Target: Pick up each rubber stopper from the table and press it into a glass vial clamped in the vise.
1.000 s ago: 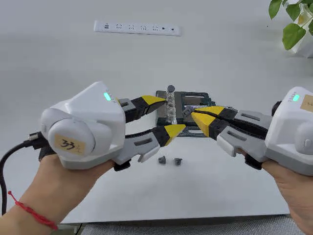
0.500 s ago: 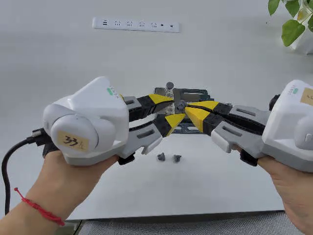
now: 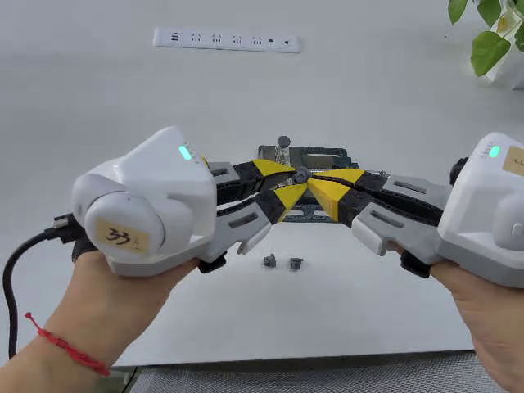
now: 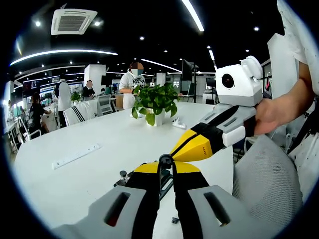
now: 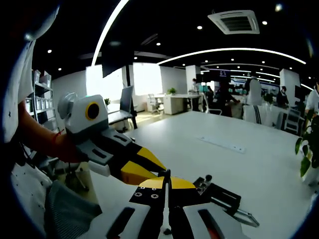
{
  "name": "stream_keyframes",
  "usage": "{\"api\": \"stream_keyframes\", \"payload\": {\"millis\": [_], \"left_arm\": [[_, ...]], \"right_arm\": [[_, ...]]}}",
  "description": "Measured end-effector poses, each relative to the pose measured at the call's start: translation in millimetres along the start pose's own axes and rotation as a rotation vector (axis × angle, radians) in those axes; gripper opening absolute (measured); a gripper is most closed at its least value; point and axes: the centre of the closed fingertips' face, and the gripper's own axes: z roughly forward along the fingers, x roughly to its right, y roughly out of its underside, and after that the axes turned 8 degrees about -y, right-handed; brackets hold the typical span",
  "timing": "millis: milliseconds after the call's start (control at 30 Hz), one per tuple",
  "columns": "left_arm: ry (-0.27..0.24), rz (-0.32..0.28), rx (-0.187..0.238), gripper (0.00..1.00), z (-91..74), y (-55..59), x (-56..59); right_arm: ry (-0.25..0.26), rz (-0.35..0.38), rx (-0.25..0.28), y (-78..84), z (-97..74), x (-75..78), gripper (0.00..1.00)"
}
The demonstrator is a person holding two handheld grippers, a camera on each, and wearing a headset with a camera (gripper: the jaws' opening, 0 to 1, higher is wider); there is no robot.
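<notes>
Right gripper (image 3: 313, 182): jaws pressed together on a rubber stopper (image 3: 302, 174), held over the vise (image 3: 325, 153), probably to seat it in a vial hidden beneath. Left gripper (image 3: 288, 180): jaws drawn close from the left, apparently to steady that vial; contact cannot be told. A stoppered vial (image 3: 283, 145) stands just beyond. Two spare stoppers (image 3: 295, 264) lie nearer on the table (image 3: 344, 311).

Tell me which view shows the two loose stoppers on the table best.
The head view: both stoppers lie side by side in plain sight on the table. In both gripper views the jaws cover that spot; the left one leaves a dark speck, too small to tell.
</notes>
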Motion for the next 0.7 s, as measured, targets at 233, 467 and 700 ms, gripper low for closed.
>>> {"api": "stream_keyframes", "payload": {"millis": [233, 467, 700], "left_arm": [[-0.001, 0.002, 0.004, 0.05, -0.1, -1.8, 0.8], [0.000, 0.006, 0.003, 0.05, 0.4, -1.9, 1.0], [0.003, 0.004, 0.003, 0.05, 1.0, -2.4, 0.5]], "right_arm": [[0.006, 0.002, 0.007, -1.8, -1.1, -0.9, 0.00], [0.007, 0.011, 0.011, -2.3, -1.9, -0.9, 0.00], [0.011, 0.019, 0.015, -0.9, -2.6, 2.3, 0.00]]}}
